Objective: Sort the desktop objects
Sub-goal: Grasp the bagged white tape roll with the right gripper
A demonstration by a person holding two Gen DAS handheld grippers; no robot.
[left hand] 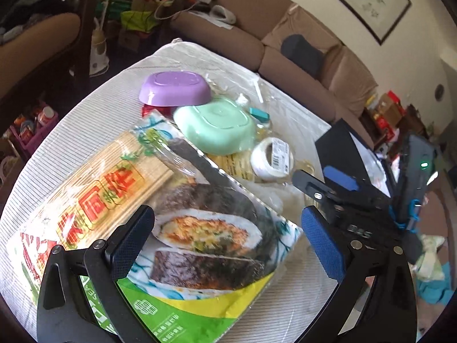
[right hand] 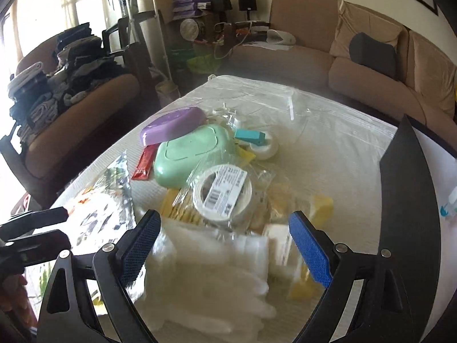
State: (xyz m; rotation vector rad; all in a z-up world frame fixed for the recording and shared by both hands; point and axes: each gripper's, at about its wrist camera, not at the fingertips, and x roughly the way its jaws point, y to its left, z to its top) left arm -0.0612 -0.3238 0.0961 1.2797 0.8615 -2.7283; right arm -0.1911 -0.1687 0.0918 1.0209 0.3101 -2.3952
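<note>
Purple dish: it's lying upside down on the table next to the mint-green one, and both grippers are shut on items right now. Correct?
Not quite. The purple dish does lie upside down beside the mint-green dish, but neither gripper is shut: the left gripper and right gripper both stand open, as each wrist view shows.

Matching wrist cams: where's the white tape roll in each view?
Left wrist: tape roll right of centre, below-right of the green box.
Right wrist: tape roll centre, just beyond the open jaws.
Shared landmark: green box, under the purple box.
</note>
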